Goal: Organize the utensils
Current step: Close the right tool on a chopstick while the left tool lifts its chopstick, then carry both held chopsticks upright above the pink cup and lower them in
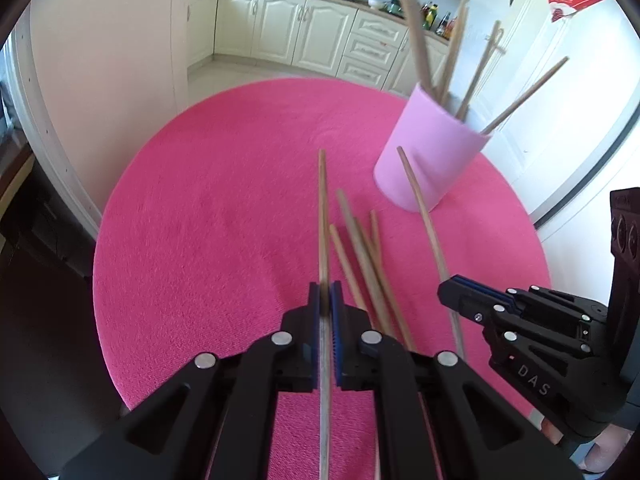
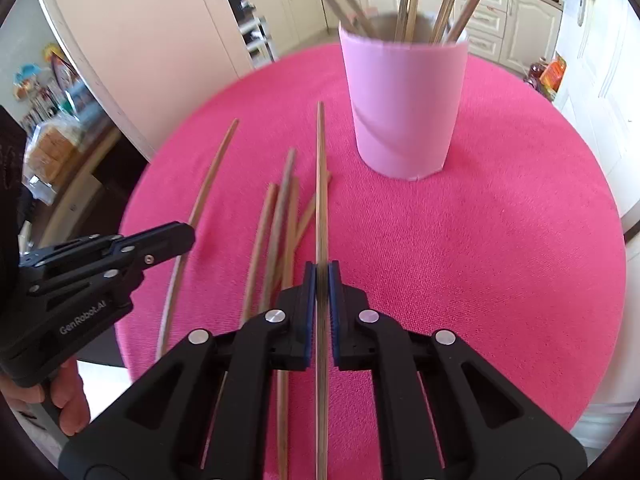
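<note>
- One chopstick (image 1: 323, 216) sits between the left gripper's (image 1: 325, 300) jaws, pointing ahead.
- Loose chopsticks (image 1: 360, 256) lie on the table (image 1: 200, 200), right of those jaws.
- The cup (image 1: 430, 152) stands ahead-right, sticks (image 1: 448, 60) inside.

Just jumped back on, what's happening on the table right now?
A person is sorting chopsticks into the pink cup on the pink table. The left gripper is shut on one chopstick, and the right gripper is shut on another chopstick. Several loose chopsticks lie on the cloth between the two grippers, and a handful already stand in the cup.
</note>
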Motion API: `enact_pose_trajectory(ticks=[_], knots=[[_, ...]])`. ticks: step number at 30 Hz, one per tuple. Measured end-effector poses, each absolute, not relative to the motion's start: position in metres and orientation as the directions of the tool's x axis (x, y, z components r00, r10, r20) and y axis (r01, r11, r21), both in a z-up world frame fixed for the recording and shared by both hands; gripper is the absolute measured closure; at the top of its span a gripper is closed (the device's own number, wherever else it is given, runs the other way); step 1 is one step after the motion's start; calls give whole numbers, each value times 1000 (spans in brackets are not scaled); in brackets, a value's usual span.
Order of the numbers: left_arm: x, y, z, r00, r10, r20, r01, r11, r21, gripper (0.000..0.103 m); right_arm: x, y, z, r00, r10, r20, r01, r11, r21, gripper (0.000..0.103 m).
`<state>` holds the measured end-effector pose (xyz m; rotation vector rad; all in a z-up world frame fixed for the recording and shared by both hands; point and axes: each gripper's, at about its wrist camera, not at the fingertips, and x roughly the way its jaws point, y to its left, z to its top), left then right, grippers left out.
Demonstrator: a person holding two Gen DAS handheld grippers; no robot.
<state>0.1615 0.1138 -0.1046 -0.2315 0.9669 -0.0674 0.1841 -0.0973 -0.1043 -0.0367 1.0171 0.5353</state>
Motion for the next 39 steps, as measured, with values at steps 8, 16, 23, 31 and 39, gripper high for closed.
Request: enact_pose_trajectory(ticks=[8, 16, 23, 31, 39], knots=[[148, 91, -55, 708, -220, -671, 70, 968, -242, 97, 167, -125, -63, 514, 525, -679, -464, 835, 295, 96], [152, 65, -11, 813, -259, -521, 169, 962, -216, 97, 169, -143, -25, 618, 570, -541, -478, 819, 317, 96], [165, 46, 26, 881, -267, -390, 214, 961, -176, 97, 178, -158, -1, 759, 547, -353, -461, 834, 302, 96], [181, 32, 57, 940, -237, -243, 207, 968, -143, 97, 198, -162, 12, 857, 488, -168, -436, 859, 268, 96], [192, 37, 68, 965, -216, -146, 199, 972, -124, 97, 216, -156, 13, 909, 417, -29, -397, 883, 249, 96]])
